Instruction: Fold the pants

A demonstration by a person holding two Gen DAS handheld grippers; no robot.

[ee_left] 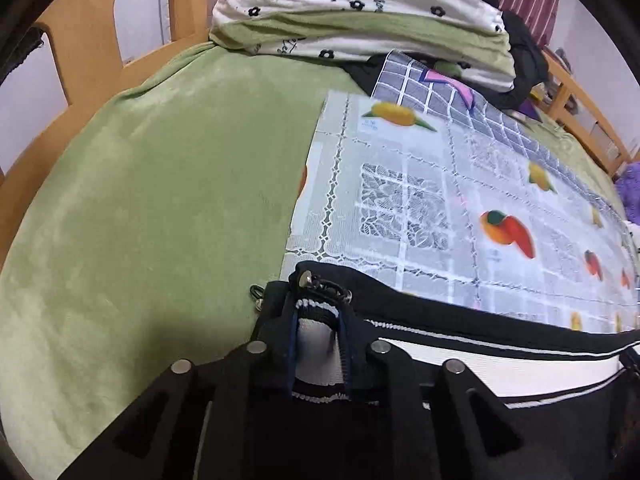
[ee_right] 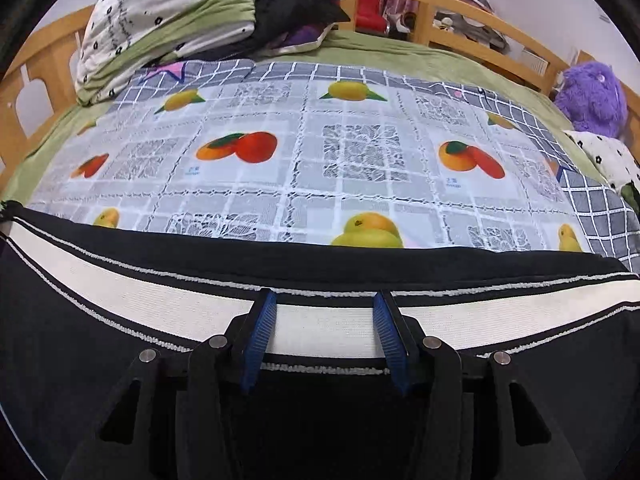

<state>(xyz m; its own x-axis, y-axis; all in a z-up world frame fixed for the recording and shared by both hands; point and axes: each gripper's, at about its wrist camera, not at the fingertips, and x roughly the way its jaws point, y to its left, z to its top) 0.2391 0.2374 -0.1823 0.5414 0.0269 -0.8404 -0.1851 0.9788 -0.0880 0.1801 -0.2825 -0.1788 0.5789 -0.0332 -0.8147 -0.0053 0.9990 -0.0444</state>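
The bed [ee_right: 400,50] carries a green plush sheet [ee_left: 160,200] with bare room toward the wooden rail [ee_left: 88,40]. A glossy fruit-print cloth [ee_right: 304,160] covers its middle. The black pants [ee_right: 60,320], with a white ribbed side stripe [ee_right: 120,288], lie along the cloth's near edge; their lower part is cut off. The left hand-held gripper [ee_left: 318,320] clamps the stripe's bunched end. The right hand-held gripper [ee_right: 324,320] stands spread over the stripe.
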